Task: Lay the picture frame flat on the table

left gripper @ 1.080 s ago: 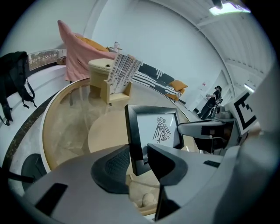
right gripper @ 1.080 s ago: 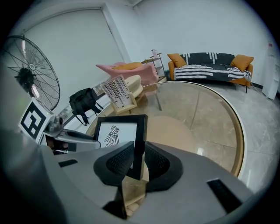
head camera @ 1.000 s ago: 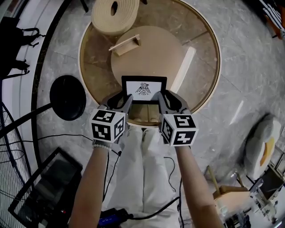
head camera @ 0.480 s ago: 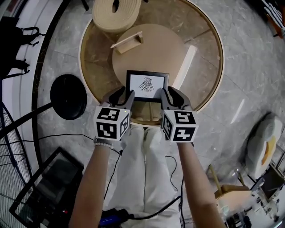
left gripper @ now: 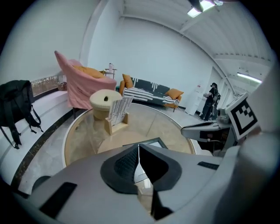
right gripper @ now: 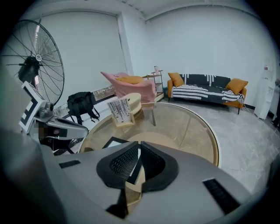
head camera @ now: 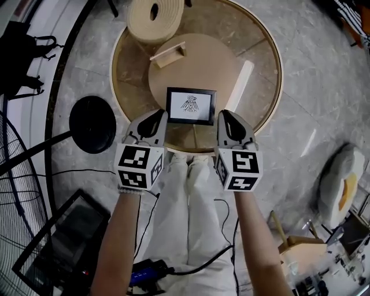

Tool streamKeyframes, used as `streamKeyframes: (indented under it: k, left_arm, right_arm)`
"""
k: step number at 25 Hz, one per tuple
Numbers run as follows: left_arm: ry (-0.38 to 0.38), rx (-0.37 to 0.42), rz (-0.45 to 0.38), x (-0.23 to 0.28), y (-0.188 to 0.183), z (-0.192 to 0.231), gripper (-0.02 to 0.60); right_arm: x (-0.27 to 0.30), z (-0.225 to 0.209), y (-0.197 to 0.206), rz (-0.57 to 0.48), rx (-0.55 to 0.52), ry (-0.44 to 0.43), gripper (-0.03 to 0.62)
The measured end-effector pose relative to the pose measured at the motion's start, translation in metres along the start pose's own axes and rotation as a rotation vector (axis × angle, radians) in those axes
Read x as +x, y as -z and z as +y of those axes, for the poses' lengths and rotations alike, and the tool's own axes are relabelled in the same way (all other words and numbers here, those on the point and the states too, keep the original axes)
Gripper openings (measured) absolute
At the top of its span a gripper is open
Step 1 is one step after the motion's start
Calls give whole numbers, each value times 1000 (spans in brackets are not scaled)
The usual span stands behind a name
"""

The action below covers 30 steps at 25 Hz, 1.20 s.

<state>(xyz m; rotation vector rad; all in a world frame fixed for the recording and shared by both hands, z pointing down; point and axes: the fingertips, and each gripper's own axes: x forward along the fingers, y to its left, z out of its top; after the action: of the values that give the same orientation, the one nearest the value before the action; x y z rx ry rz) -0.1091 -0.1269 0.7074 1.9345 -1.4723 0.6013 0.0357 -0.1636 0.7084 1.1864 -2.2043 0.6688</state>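
Note:
The black picture frame (head camera: 191, 106) with a white print lies flat on the round wooden disc of the table (head camera: 254, 34), face up. Both grippers hang just short of its near edge, apart from it. My left gripper (head camera: 155, 117) sits off the frame's near left corner, shut, with nothing between its pads. My right gripper (head camera: 226, 117) is off the near right corner; its jaws are closing and nearly together, and they are empty. In the left gripper view the frame's corner (left gripper: 154, 142) peeks past the shut left gripper (left gripper: 138, 147). The right gripper view shows the frame's edge (right gripper: 110, 142) left of the right gripper (right gripper: 139, 148).
A small wooden stand with a barcode card (head camera: 168, 54) stands on the table's far side, and a beige round stool (head camera: 155, 17) lies beyond it. A pale strip (head camera: 239, 85) lies at the right of the disc. A black fan base (head camera: 92, 124) stands on the floor at left.
Both grippers held the frame's near edge; now they have let go, drawn back toward the person and closed. The frame rests flat, slightly farther up the table.

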Motion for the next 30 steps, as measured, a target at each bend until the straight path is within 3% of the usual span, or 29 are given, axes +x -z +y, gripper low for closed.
streamKeyframes:
  k: [15, 30]
  left_arm:
    - [54, 146, -220, -122, -132, -74, 17]
    - [55, 248, -394, -254, -227, -116, 16]
  right_arm:
    - [-130, 29, -119, -205, -48, -10, 41]
    - [-253, 70, -222, -417, -93, -53, 40]
